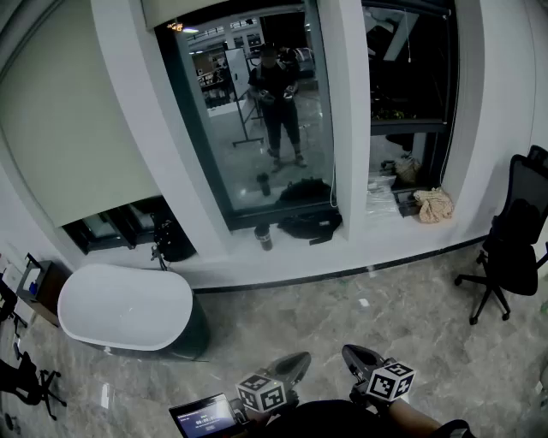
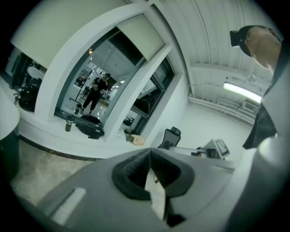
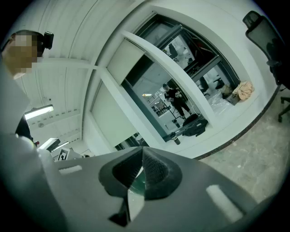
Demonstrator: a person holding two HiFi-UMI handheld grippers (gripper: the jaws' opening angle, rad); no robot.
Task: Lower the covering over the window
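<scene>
Head view: smooth beige roller blind [image 1: 205, 8] rolled high over the far, glossy centre window [image 1: 224, 147].
Near, left gripper [image 1: 298, 361] and right gripper [image 1: 354, 353]: ribbed dark jaws pressed together, holding nothing.

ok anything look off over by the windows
Nothing looks spilled or broken. Clutter sits on the window ledge: a black bag, a dark cup beside it and a crumpled tan cloth further right. The blinds are uneven: the left blind hangs mostly down, the middle blind is nearly fully up.
</scene>
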